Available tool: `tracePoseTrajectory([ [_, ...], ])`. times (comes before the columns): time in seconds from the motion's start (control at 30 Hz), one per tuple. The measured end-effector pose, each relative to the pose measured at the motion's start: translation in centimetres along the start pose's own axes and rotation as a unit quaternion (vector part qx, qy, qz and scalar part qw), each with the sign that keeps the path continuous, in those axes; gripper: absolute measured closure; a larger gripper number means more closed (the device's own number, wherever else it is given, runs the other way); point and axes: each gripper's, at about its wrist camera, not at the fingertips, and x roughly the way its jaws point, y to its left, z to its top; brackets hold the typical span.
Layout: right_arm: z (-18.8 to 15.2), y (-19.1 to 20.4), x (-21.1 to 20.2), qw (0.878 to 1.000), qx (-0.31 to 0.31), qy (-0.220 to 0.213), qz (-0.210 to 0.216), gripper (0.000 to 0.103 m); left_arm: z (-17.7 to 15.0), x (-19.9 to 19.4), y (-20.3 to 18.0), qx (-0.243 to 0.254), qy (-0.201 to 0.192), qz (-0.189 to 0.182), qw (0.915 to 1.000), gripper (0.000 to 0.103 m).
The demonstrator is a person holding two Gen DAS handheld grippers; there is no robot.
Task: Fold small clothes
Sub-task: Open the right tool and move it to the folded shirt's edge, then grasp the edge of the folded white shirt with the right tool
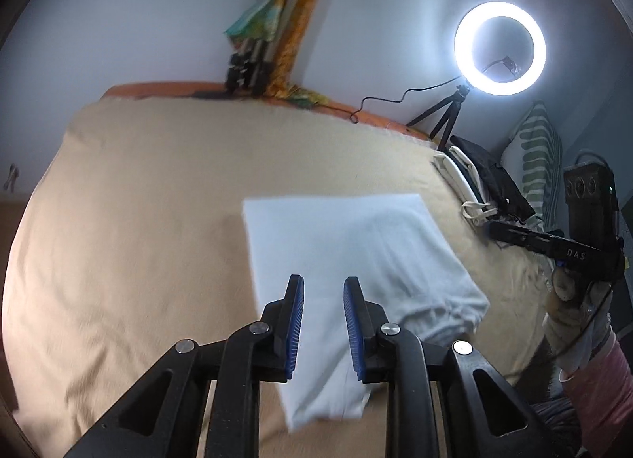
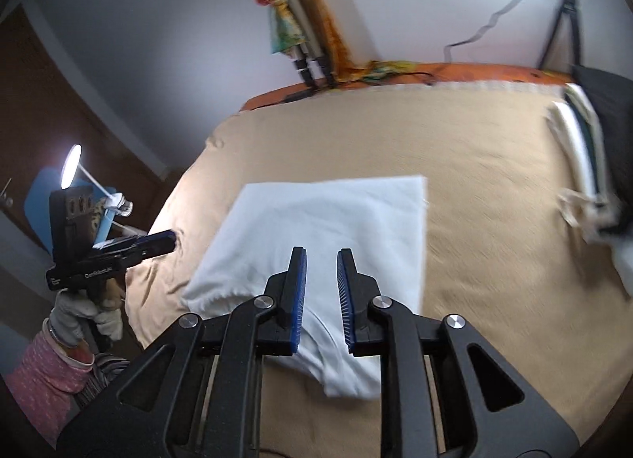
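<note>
Left tongs (image 1: pixel 323 291): blue pads apart, nothing between them, hovering over near half of white garment (image 1: pixel 348 260). Right tongs (image 2: pixel 321 264): same, pads apart and empty, above near edge of that garment. Garment folded into rough rectangle, lying flat on tan bedspread (image 1: pixel 138 220), centre-right of bed; far edge straight, near right corner rounded with hem seam showing. Left view also catches right-hand tool at right edge, gripped by gloved hand (image 1: pixel 573 323) with pink sleeve. Right view catches left-hand tool at left edge, same glove and sleeve style. Ring light (image 1: pixel 500 48) on small tripod at far right of bed, lit. Stack of dark and white clothes (image 1: pixel 482 181) just beside it, striped pillow (image 1: pixel 538 149) further right. Folded tripod (image 1: pixel 253 58) leaning on far wall. Both views motion-blurred.
</note>
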Motion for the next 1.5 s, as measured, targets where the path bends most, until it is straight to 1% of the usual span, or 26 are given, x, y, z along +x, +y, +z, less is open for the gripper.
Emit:
tracePoseTrajectory([
  [0.1, 2.4, 1.8, 3.7, 0.999, -0.033, 0.024, 0.015, 0.086, 2.0, 2.9, -0.8, 0.009, 0.007, -0.002, 0.9999, 0.084],
  [0.2, 4.0, 2.0, 7.3, 0.998, -0.041, 0.041, 0.020, 0.086, 3.0, 5.6, -1.0, 0.017, 0.015, 0.002, 0.9998, 0.084],
  [0.37, 4.2, 1.6, 11.8, 0.996, -0.042, 0.069, 0.024, 0.086, 3.2, 9.1, -0.6, 0.034, 0.024, 0.028, 0.9988, 0.084],
  [0.47, 3.3, 1.4, 13.8, 0.995, -0.052, 0.083, -0.002, 0.086, 2.6, 10.7, 0.1, 0.047, 0.028, 0.063, 0.9965, 0.084],
  [0.5, 3.2, 1.1, 14.5, 0.995, -0.053, 0.088, -0.019, 0.091, 2.4, 11.3, 0.6, 0.046, 0.032, 0.068, 0.9961, 0.080],
  [0.53, 3.1, 0.7, 14.9, 0.995, -0.049, 0.088, -0.025, 0.097, 2.3, 11.4, 1.0, 0.046, 0.026, 0.063, 0.9966, 0.080],
  [0.63, 3.5, -0.2, 14.5, 0.996, -0.031, 0.080, -0.021, 0.098, 2.6, 11.0, 1.1, 0.047, 0.020, 0.066, 0.9965, 0.079],
  [0.7, 3.8, -0.6, 13.1, 0.997, -0.028, 0.063, -0.020, 0.093, 2.7, 10.1, 0.7, 0.052, 0.008, 0.074, 0.9959, 0.081],
  [0.73, 3.9, -0.9, 12.4, 0.998, -0.028, 0.054, -0.017, 0.092, 2.8, 9.8, 0.5, 0.050, 0.002, 0.068, 0.9964, 0.084],
  [0.8, 4.3, -1.6, 11.9, 0.999, -0.016, 0.047, -0.016, 0.092, 3.2, 9.3, 0.2, 0.045, -0.007, 0.041, 0.9981, 0.083],
  [0.83, 4.5, -2.0, 12.1, 0.999, -0.007, 0.048, -0.012, 0.092, 3.4, 9.4, -0.1, 0.047, -0.007, 0.037, 0.9982, 0.083],
  [0.93, 4.5, -3.3, 12.6, 0.998, 0.008, 0.054, -0.019, 0.093, 3.9, 10.4, -0.5, 0.054, -0.002, 0.052, 0.9972, 0.083],
  [0.97, 4.4, -3.6, 12.8, 0.998, 0.009, 0.054, -0.027, 0.095, 4.0, 11.1, -0.1, 0.050, 0.006, 0.064, 0.9966, 0.083],
  [1.0, 4.5, -3.9, 12.8, 0.998, 0.014, 0.053, -0.035, 0.100, 3.9, 11.5, 0.3, 0.047, 0.011, 0.078, 0.9958, 0.083],
  [1.03, 4.4, -4.5, 12.8, 0.998, 0.026, 0.053, -0.033, 0.102, 3.7, 12.0, 1.0, 0.040, 0.018, 0.095, 0.9946, 0.083],
  [1.07, 4.3, -5.1, 12.7, 0.998, 0.041, 0.050, -0.027, 0.102, 3.6, 12.1, 1.7, 0.030, 0.011, 0.098, 0.9947, 0.086],
  [1.1, 4.2, -5.6, 12.5, 0.997, 0.054, 0.045, -0.027, 0.102, 3.6, 11.9, 2.4, 0.021, 0.005, 0.101, 0.9947, 0.092],
  [1.17, 4.1, -6.2, 12.0, 0.997, 0.062, 0.038, -0.030, 0.102, 3.7, 11.4, 3.2, 0.010, 0.001, 0.109, 0.9940, 0.095],
  [1.2, 4.1, -6.6, 11.7, 0.997, 0.068, 0.034, -0.033, 0.097, 3.7, 11.1, 3.4, 0.009, 0.001, 0.115, 0.9933, 0.095],
  [1.23, 4.1, -7.2, 11.0, 0.995, 0.077, 0.029, -0.054, 0.090, 3.6, 10.8, 3.6, 0.013, 0.001, 0.123, 0.9923, 0.095],
  [1.27, 4.0, -7.8, 10.5, 0.994, 0.085, 0.025, -0.065, 0.087, 3.6, 10.3, 3.7, 0.018, -0.001, 0.134, 0.9908, 0.094],
  [1.3, 3.8, -8.6, 9.6, 0.993, 0.097, 0.018, -0.066, 0.083, 3.5, 9.9, 3.9, 0.018, -0.004, 0.142, 0.9896, 0.088],
  [1.33, 3.7, -9.1, 9.0, 0.992, 0.106, 0.014, -0.066, 0.079, 3.5, 9.1, 4.2, 0.013, -0.010, 0.147, 0.9891, 0.087],
  [1.4, 3.2, -10.1, 7.4, 0.990, 0.121, 0.004, -0.065, 0.076, 3.3, 7.7, 5.0, -0.009, -0.016, 0.137, 0.9904, 0.085],
  [1.43, 2.9, -10.4, 6.6, 0.990, 0.125, 0.002, -0.063, 0.074, 3.2, 6.9, 5.3, -0.023, -0.019, 0.126, 0.9916, 0.079],
  [1.5, 2.1, -10.8, 5.3, 0.990, 0.129, 0.000, -0.053, 0.070, 2.6, 5.1, 5.6, -0.048, -0.024, 0.099, 0.9937, 0.072],
])
